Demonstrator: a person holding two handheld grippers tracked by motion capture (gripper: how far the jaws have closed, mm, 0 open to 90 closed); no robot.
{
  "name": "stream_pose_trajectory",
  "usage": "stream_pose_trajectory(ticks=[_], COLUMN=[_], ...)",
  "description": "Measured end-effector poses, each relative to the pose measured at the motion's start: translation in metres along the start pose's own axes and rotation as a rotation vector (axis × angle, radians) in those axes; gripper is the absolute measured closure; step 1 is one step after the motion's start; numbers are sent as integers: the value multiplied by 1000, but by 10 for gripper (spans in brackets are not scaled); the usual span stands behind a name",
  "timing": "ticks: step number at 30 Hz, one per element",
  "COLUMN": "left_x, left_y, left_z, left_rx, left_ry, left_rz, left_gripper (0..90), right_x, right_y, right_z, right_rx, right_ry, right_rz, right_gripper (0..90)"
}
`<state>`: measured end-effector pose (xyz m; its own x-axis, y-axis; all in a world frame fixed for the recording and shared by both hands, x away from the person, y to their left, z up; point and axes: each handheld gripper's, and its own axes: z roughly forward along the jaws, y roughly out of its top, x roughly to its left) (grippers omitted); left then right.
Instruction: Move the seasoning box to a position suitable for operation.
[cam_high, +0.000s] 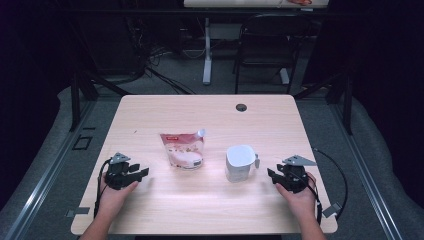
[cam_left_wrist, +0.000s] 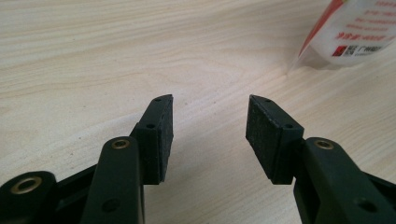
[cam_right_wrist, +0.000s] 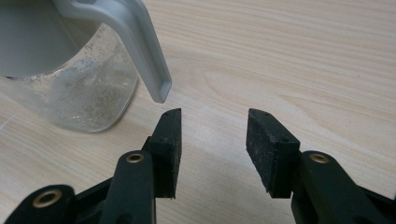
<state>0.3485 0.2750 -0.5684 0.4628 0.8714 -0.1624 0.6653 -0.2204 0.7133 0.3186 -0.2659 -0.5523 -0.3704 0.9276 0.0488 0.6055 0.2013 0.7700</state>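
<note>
A pink and white spouted pouch (cam_high: 183, 149) lies near the middle of the wooden table (cam_high: 210, 115); its corner (cam_left_wrist: 350, 32) shows at the upper right of the left gripper view. To its right stands a grey-lidded clear jug (cam_high: 240, 163) with a grey handle (cam_right_wrist: 140, 44). My left gripper (cam_high: 141, 171) rests on the table left of the pouch, open, with bare wood between its pads (cam_left_wrist: 161, 135). On the other side, my right gripper (cam_high: 271, 174) sits just right of the jug, open too, its fingertips (cam_right_wrist: 170, 140) close under the handle's end without touching it.
A round cable hole (cam_high: 241, 107) sits near the table's far edge. Beyond the table stand a black chair (cam_high: 265, 45) and a desk leg (cam_high: 207, 50) among floor cables. A cable (cam_high: 335, 170) loops off the right gripper near the table's right edge.
</note>
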Motion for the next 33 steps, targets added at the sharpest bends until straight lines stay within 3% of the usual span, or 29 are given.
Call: stream_pose_trajectory(ticks=[3,10,16,24,30,33], left_x=[2,0,0,1,1,2], left_y=[0,1,0,-4,-5,-6], left_z=[-2,-2,-5,-11,-14,-15], left_rx=[-3,-14,-19,-35,-25,-31], left_ry=[-5,-15,-14,1,-4,0], left_rz=[-22,-9,-11,-14,-11,-14], left_gripper=[529,531,531,550,575,584], right_x=[0,-1,-1,8,16,20], right_y=[0,1,3,10,15,17], right_z=[-1,-1,0,8,13,16], right_rx=[-6,-15,-44,-39,-45,-44], right_ry=[1,5,45,66,127,115], right_rz=[0,-11,1,-36,-65,-82], right_gripper=[558,579,612,638,641,674])
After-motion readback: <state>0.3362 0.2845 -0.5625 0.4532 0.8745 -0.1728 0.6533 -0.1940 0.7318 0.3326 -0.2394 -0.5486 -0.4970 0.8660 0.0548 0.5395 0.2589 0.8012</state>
